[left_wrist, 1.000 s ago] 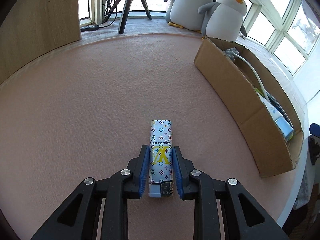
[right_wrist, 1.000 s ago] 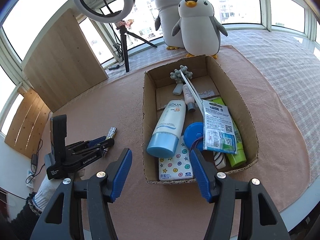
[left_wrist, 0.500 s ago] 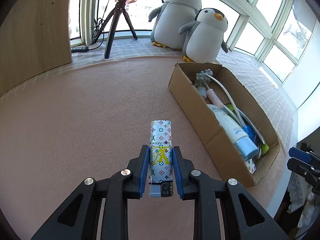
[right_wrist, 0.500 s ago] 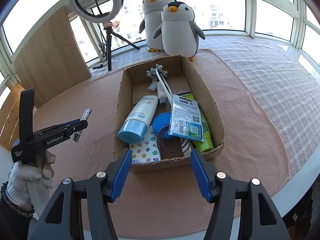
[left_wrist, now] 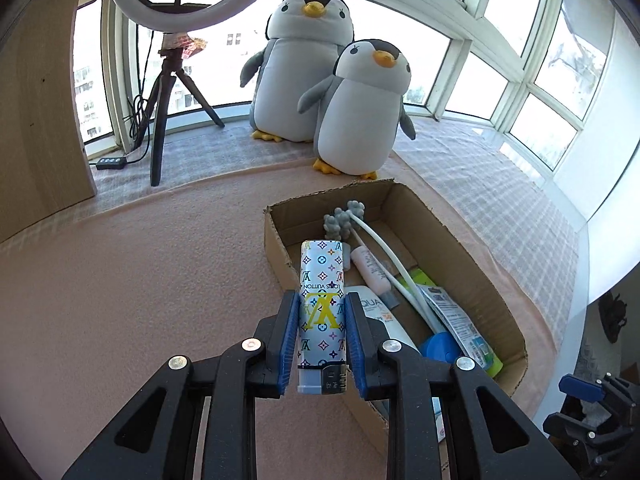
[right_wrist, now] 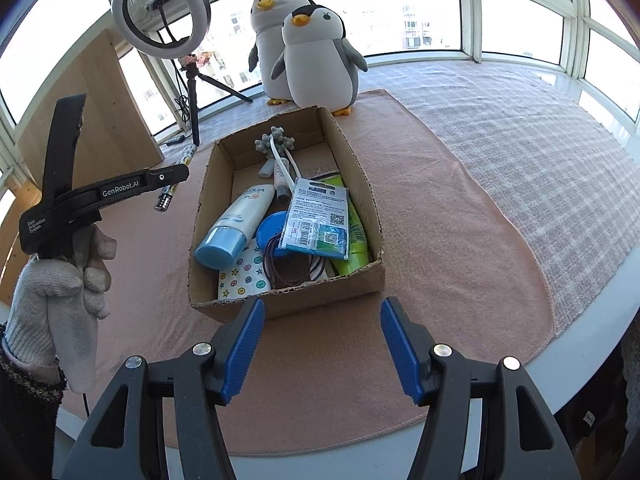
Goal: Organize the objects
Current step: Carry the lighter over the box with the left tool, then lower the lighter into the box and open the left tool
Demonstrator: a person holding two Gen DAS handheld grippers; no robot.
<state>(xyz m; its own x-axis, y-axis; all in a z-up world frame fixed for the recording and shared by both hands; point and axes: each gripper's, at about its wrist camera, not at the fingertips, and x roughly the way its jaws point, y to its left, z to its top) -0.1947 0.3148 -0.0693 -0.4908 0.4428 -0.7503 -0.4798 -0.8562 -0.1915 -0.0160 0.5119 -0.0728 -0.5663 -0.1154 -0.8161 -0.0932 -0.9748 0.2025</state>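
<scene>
My left gripper [left_wrist: 321, 304] is shut on a patterned lighter [left_wrist: 321, 296], a white case with coloured monogram marks, held in the air beside the left wall of the cardboard box [left_wrist: 276, 248]. From the right wrist view the same lighter [right_wrist: 176, 178] hangs left of the box [right_wrist: 288, 300], in the left gripper [right_wrist: 176, 176] carried by a gloved hand [right_wrist: 60, 292]. My right gripper [right_wrist: 322, 316] is open just before the box's near wall, holding nothing. The box holds a sunscreen tube [right_wrist: 236, 224], a blue lid [right_wrist: 272, 230], a packet [right_wrist: 318, 216] and a green tube [right_wrist: 354, 240].
Two plush penguins [right_wrist: 308, 52] sit behind the box. A ring light on a tripod [right_wrist: 160, 20] and a wooden board [right_wrist: 104, 112] stand at the back left. The pink mat [right_wrist: 460, 220] ends near the table edge in front; a checked cloth [right_wrist: 520, 120] lies right.
My left gripper has lifted the lighter off the mat and carried it right, up to the box. The right gripper has drawn closer to the box's near wall, still open.
</scene>
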